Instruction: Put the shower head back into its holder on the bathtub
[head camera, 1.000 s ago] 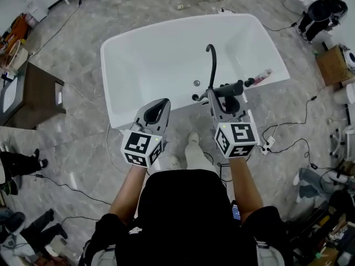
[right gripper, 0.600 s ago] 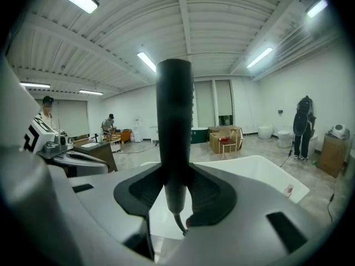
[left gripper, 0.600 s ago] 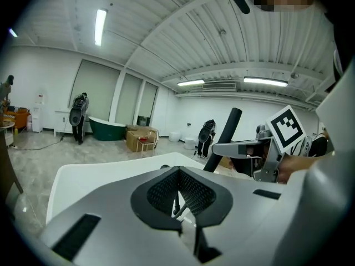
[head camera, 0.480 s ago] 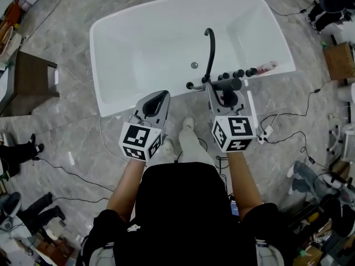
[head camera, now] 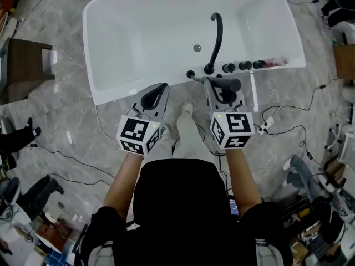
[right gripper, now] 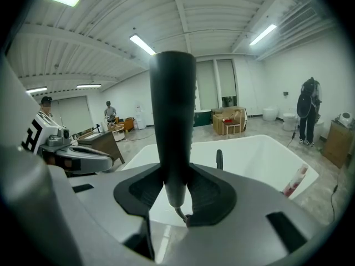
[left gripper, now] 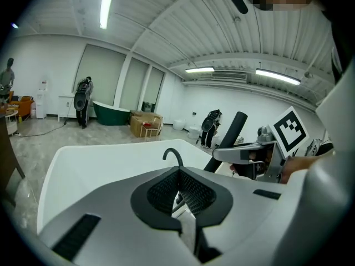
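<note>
Right gripper: its jaws are clamping the black shower head, which is standing upright between them.
Left gripper: its jaws are resting together, gripping nothing.
Shower head position: it is hanging just at the near rim of the white bathtub, beside the black faucet.
Rim: a red-and-white bottle is lying there.

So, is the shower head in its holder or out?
Out. The right gripper is shut on the shower head, holding it near the tub rim.

glossy, smooth white bathtub; matt black shower head; polished grey marble-look floor with a soft sheen.
</note>
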The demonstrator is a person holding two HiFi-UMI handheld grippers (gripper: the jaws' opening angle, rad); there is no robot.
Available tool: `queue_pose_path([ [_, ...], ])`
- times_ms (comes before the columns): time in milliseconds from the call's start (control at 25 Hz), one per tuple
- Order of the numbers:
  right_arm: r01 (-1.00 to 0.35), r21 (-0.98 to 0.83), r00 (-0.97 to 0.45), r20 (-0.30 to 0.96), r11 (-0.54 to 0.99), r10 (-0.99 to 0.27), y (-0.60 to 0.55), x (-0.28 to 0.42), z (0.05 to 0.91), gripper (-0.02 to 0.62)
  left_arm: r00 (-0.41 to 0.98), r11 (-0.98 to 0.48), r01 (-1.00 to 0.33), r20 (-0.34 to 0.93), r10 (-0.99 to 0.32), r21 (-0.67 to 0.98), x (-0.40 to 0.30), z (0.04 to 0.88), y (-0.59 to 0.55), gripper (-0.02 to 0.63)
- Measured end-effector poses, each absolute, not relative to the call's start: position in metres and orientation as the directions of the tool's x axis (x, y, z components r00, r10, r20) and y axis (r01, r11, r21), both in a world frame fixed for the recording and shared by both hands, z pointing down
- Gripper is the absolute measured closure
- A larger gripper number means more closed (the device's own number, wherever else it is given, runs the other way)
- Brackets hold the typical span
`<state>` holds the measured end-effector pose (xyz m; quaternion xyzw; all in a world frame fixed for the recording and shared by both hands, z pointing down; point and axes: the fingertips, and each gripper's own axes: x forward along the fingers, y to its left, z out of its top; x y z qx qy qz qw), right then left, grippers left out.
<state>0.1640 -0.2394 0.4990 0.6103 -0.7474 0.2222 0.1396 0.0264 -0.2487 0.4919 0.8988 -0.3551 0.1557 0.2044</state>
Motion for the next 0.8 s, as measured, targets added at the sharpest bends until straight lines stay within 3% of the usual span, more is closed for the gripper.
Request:
queue_pose_path([
  [800,-0.964,-0.155,-0.265,0.642,0.217,-0.72,-0.289,0.159,0.643,0.457,0.675,-0.62,-0.715,0.55,-0.491,0.323,0.048,0.613,-0.286,0.592],
])
